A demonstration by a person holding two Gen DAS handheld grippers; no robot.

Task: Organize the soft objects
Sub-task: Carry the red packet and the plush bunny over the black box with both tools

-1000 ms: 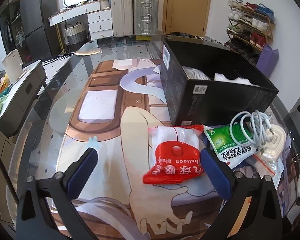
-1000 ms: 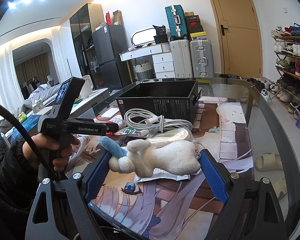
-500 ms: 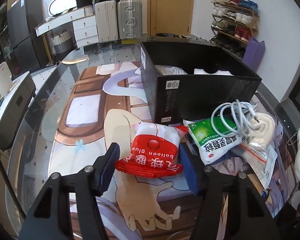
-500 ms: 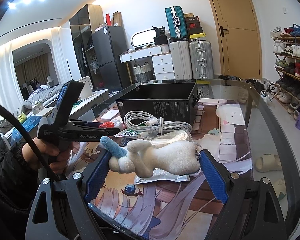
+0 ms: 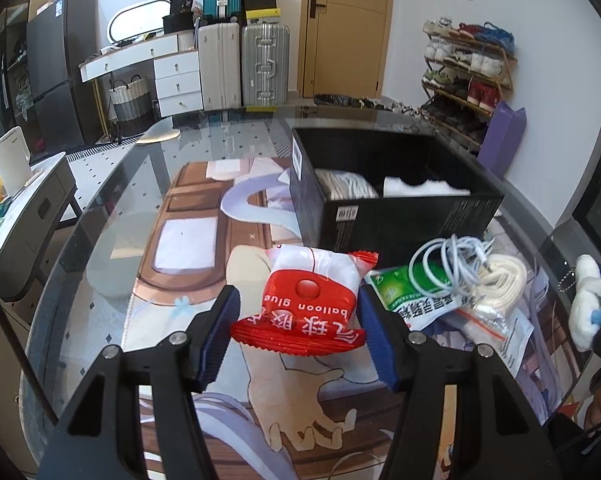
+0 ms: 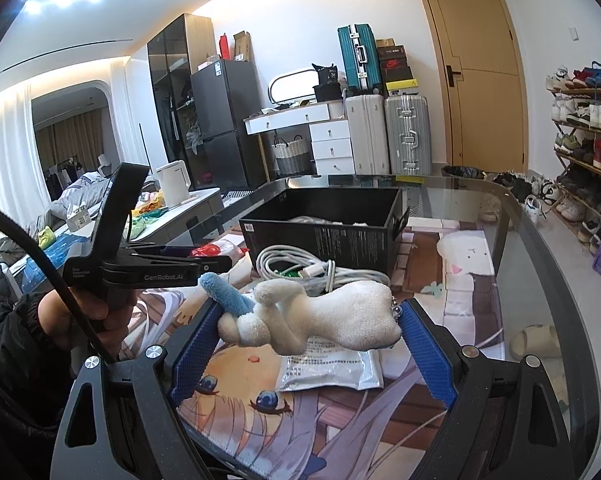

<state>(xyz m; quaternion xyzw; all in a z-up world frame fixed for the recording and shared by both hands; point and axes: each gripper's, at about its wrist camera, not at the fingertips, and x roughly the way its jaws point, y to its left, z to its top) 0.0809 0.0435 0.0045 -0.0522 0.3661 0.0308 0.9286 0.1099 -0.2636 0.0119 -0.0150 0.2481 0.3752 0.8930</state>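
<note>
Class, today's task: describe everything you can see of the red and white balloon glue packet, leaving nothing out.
The balloon glue packet is a soft, glossy plastic pouch, red over its lower part with a red dome printed at the middle, and translucent white above. It has crimped red ends. White Chinese characters and the words "balloon glue" read upside down in the left wrist view. The left gripper pinches it by its sides, its blue pads pressing the pouch in. It sits in front of the black box, beside a green packet.
</note>
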